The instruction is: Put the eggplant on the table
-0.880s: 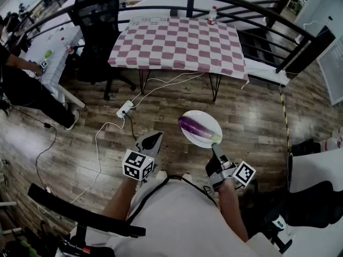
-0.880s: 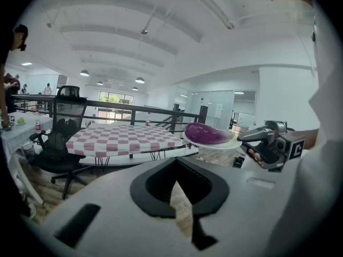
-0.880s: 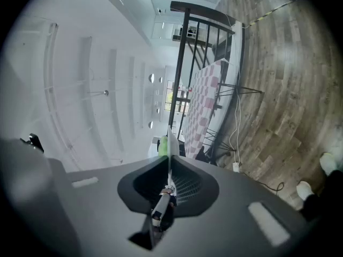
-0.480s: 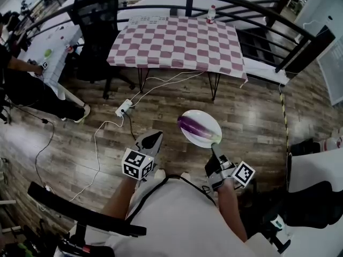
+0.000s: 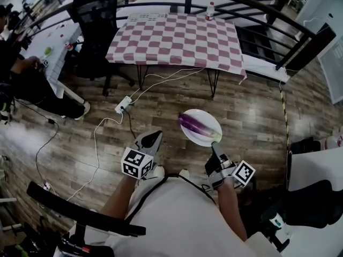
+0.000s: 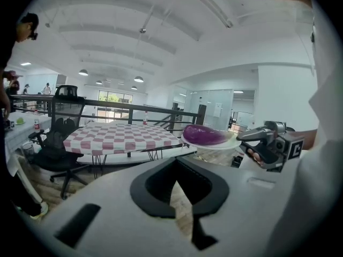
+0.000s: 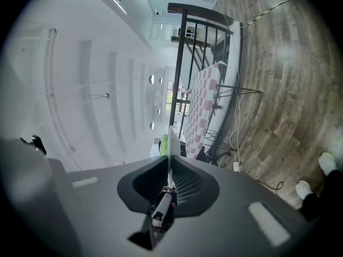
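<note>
While the right tool [image 7: 169, 159] grips the plate [image 7: 170, 137] (edge-on there, hiding the eggplant [image 5: 195, 125]), the left tool [image 5: 151, 138] is closed.

Black office chair [image 5: 92, 12], white power strip [image 5: 122, 106], dark railing [image 5: 188, 1]

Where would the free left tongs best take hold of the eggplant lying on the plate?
Across its thick purple middle, coming down from above. The eggplant lies flat and lengthwise on the shallow plate, so the rim would probably block a low sideways approach. The right tongs clamp the rim near the green stem end, which crowds that end.
</note>
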{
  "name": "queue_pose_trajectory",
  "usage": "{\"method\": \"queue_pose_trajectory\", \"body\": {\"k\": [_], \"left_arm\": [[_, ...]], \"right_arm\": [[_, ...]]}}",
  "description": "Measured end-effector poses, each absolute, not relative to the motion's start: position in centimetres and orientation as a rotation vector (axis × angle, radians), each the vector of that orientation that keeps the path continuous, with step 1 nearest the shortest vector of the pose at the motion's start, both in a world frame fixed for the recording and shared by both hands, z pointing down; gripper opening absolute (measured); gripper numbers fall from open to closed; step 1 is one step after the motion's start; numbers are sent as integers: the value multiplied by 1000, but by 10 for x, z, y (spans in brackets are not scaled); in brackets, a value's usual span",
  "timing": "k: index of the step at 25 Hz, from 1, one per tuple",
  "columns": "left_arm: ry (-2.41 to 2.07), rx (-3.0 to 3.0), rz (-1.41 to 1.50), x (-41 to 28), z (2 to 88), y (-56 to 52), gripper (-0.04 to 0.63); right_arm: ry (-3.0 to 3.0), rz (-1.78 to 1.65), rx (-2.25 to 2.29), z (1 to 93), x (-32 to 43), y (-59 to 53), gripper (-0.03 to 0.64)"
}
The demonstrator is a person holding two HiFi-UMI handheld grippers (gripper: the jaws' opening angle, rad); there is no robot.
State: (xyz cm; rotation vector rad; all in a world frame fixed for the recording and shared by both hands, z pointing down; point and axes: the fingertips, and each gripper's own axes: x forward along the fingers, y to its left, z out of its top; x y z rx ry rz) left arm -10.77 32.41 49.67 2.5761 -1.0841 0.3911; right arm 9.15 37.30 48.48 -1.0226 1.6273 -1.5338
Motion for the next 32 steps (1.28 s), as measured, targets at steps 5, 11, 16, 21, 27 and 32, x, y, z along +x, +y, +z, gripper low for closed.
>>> {"method": "queue_pose_trajectory", "body": {"k": [5,11,16,21,27,32], "left_arm": [[-1092,2568,396,-97,497,329,2],[-1102,2565,398,-79,499,338,2],[-1116,2563,396,-62,499,347,2],[-1141,2551,396,-51,501,358,2],[-1167,2532,396,-44,505,370,2],[-1183,2523,394,-40,504,374,2]], "right_arm": [[1633,-1543,-1012,485,101,376,31],[1651,-1543,-1008,487,119,383,31],[1659,-1552,-995,489,135,390,32],[1665,-1560,-978,491,149,397,32],[1672,-1571,-963,496,160,406,32],[1674,-1581,-962,500,166,410,32]]}}
